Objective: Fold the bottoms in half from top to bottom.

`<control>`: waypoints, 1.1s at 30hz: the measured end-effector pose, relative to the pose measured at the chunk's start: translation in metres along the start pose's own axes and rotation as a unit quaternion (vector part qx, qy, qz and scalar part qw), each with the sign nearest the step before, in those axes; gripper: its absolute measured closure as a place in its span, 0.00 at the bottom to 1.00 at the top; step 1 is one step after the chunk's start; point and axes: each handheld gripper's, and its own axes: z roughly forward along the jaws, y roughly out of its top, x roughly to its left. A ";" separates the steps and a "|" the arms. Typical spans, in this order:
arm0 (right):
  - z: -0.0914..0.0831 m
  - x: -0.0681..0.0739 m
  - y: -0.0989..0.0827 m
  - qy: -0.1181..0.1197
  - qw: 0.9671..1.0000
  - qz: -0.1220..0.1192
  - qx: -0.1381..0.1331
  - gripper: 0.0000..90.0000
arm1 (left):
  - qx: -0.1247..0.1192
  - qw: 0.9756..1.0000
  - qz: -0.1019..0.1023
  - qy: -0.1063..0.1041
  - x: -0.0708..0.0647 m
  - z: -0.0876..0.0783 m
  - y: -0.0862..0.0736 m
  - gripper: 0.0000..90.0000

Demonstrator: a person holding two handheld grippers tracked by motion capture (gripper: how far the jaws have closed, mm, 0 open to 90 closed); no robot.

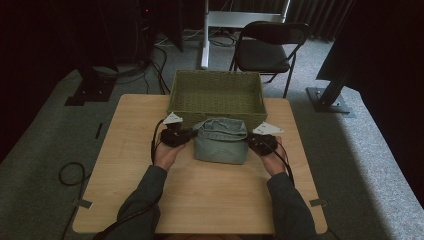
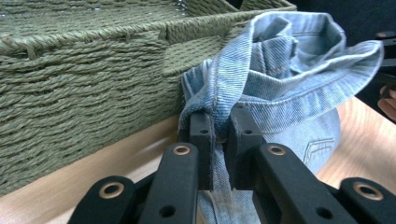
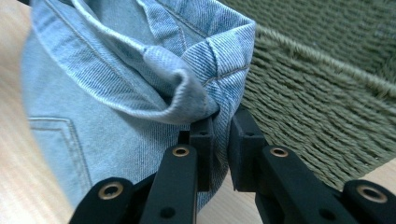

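Note:
A folded pair of light blue jeans (image 1: 220, 141) rests on the wooden table (image 1: 200, 195), just in front of a green woven basket (image 1: 216, 95). My left gripper (image 1: 186, 135) is at the jeans' left edge, shut on the denim (image 2: 233, 88) at the waistband seam. My right gripper (image 1: 251, 139) is at the jeans' right edge, shut on a bunched fold of the denim (image 3: 187, 98). In the right gripper view a back pocket (image 3: 56, 149) faces the table side. The waistband stands raised between the two grippers.
The basket wall (image 2: 84, 93) stands close behind both grippers (image 3: 317, 107). A black folding chair (image 1: 265, 50) and stand legs are on the carpet beyond the table. Bare tabletop lies toward the person's side.

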 end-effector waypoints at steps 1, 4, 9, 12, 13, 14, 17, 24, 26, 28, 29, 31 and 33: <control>0.004 -0.002 0.000 0.001 1.000 0.000 0.006 0.91 | 0.000 1.000 0.000 0.000 0.000 0.000 0.000 0.91; 0.010 -0.004 0.000 0.002 1.000 0.003 0.018 0.88 | -0.002 1.000 -0.006 0.004 0.002 0.001 -0.001 0.85; 0.017 -0.015 -0.001 -0.018 0.999 0.029 0.030 0.75 | -0.023 1.000 -0.013 0.016 0.008 -0.009 0.002 0.82; 0.016 -0.019 -0.001 -0.021 0.998 0.042 0.031 0.75 | -0.021 1.000 -0.011 0.016 0.008 -0.011 0.003 0.82; 0.016 -0.021 0.000 -0.022 0.998 0.044 0.034 0.75 | -0.022 1.000 -0.009 0.017 0.008 -0.011 0.002 0.81; 0.016 -0.021 0.000 -0.021 0.998 0.043 0.035 0.75 | -0.022 1.000 -0.009 0.016 0.008 -0.011 0.002 0.81; 0.016 -0.020 0.000 -0.020 0.998 0.042 0.036 0.75 | -0.015 1.000 -0.007 0.014 0.007 -0.009 -0.001 0.81; 0.004 -0.018 0.005 -0.020 0.999 0.041 0.021 0.70 | 0.000 1.000 0.011 0.012 0.000 -0.002 -0.005 0.81; -0.003 -0.015 0.007 -0.022 0.999 0.039 0.011 0.69 | 0.002 1.000 0.016 0.014 -0.002 0.000 -0.005 0.81; -0.012 -0.011 0.010 -0.021 0.999 0.032 0.000 0.68 | 0.004 1.000 0.021 0.014 -0.004 0.000 -0.006 0.81; -0.014 -0.009 0.010 -0.020 0.999 0.029 -0.003 0.67 | 0.004 1.000 0.023 0.015 -0.005 0.001 -0.006 0.81; -0.020 -0.005 0.012 -0.020 1.000 0.020 -0.012 0.67 | 0.004 1.000 0.025 0.013 -0.006 0.001 -0.006 0.81; -0.024 0.000 0.013 -0.015 1.000 0.014 -0.018 0.66 | 0.001 1.000 0.027 0.009 -0.011 0.002 -0.005 0.81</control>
